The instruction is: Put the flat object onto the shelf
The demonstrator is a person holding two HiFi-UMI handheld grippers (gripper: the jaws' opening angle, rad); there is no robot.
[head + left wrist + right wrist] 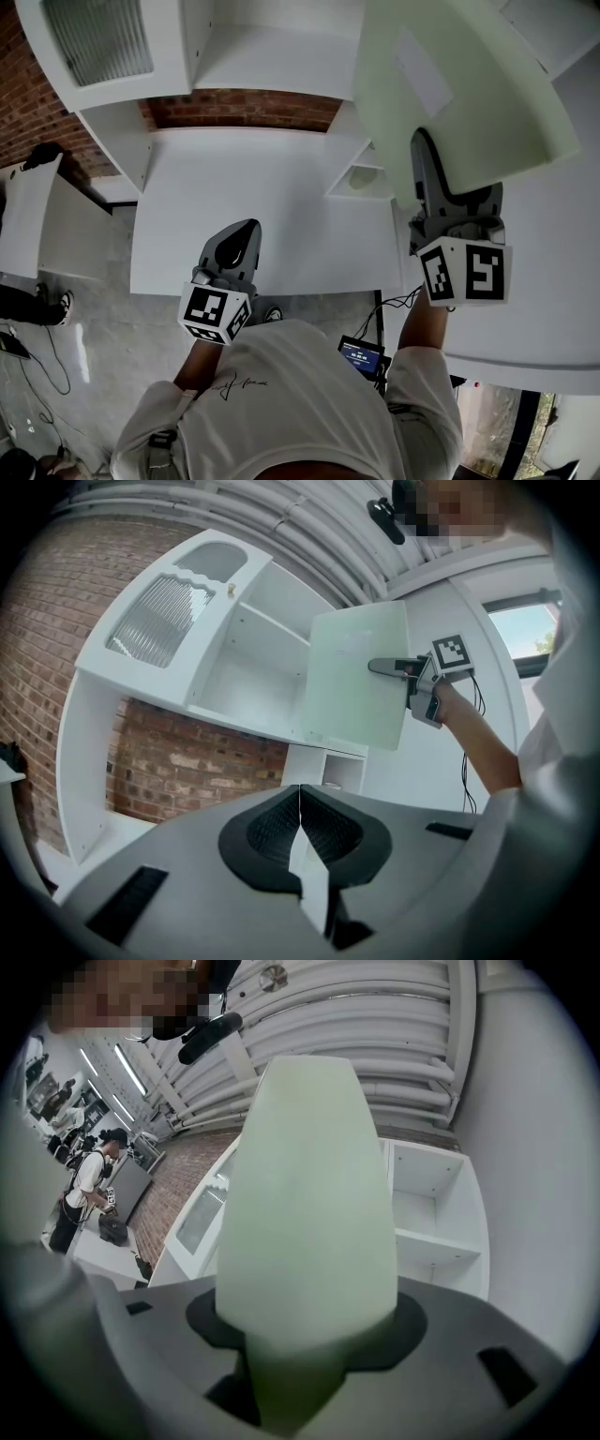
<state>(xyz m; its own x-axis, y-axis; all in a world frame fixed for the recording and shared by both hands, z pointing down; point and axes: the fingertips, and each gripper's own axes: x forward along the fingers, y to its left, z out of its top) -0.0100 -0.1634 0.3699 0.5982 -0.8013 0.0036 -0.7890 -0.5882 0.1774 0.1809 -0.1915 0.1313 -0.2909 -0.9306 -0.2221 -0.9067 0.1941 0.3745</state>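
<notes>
Flat object (459, 84) pinched in your right gripper (433, 178), raised in front of the white shelf unit (272, 56).

Your shelf unit stands against a brick wall (244, 108), its open compartments facing you above the white table (262, 216). The pale green panel is up in the air on your right, tilted, with its near edge clamped between the right jaws. From the left gripper view it overlaps the right end of the shelf unit; whether it touches the unit cannot be told. Your left gripper (234, 248) hangs over the table's near edge, jaws pressed together, well apart from the panel.
</notes>
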